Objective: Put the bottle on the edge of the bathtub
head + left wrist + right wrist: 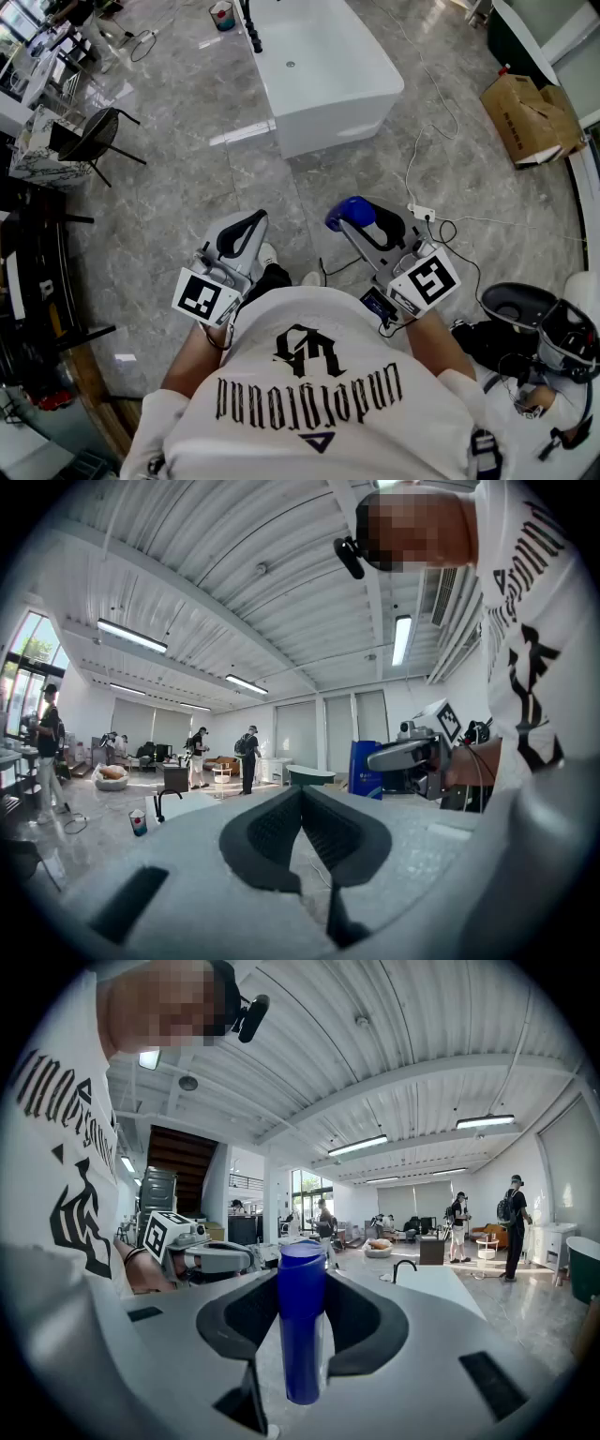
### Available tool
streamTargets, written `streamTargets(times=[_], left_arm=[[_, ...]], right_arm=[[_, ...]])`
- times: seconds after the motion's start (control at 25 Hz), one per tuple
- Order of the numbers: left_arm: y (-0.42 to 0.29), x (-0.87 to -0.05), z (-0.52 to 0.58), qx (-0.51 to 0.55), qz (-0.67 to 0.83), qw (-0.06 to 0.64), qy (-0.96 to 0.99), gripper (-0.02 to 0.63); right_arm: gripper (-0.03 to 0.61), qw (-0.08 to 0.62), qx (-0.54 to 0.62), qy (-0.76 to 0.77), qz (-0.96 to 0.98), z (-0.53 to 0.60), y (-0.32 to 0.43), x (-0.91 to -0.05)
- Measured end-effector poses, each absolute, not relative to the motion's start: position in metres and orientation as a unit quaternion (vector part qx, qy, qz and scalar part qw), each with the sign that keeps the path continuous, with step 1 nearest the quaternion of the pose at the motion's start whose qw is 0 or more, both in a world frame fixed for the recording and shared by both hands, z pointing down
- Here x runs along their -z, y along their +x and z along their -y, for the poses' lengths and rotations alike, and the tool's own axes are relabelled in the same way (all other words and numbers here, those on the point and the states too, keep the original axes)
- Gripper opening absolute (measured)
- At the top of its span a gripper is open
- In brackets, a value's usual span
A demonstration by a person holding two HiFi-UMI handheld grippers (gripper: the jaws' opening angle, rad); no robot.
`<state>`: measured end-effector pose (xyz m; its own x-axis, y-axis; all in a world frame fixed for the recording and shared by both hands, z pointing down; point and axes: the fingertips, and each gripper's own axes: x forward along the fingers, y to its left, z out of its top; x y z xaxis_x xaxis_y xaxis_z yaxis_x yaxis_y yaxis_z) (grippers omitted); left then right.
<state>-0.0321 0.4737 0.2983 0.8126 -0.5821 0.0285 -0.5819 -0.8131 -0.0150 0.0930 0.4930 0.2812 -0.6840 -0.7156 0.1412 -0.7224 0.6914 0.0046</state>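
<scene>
The right tool (pixel 302 1290) is clamped on a blue bottle (pixel 302 1321): its own view shows the dark pads pressing the bottle's sides, with the bottle upright and its cap rising above the tips. The head view shows only the bottle's (pixel 349 213) top poking out ahead of that tool (pixel 362 221), and cannot show the grip itself. The left tool (pixel 302 794) has its jaws brought together at the tips with nothing between them, which is plain only in its own view; from the head view the left tool (pixel 251 223) is seen from above, level with the right one. The white bathtub (pixel 323 66) lies well ahead of both tools across the grey floor (pixel 187 141), so the bottle is far from its edge. The head view alone shows a cardboard box (pixel 525 112) far off to the right tool's right. The left gripper view shows a small cup (pixel 138 821) beside the tub's black tap (pixel 164 803).
</scene>
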Motion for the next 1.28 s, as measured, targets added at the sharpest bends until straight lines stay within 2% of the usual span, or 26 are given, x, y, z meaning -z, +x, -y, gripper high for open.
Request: streamTargets(times=[0.32, 1.28], left_arm=[[-0.05, -0.301, -0.452, 0.013, -0.304, -0.002, -0.953, 0.014], [-0.162, -0.304, -0.309, 0.004, -0.272, -0.005, -0.962, 0.014]], right_arm=[[0.155, 0.074, -0.025, 0.393, 0.916, -0.47, 0.076, -0.284], [0.156, 0.059, -0.021, 0.442, 0.895, -0.325, -0.015, -0.271]])
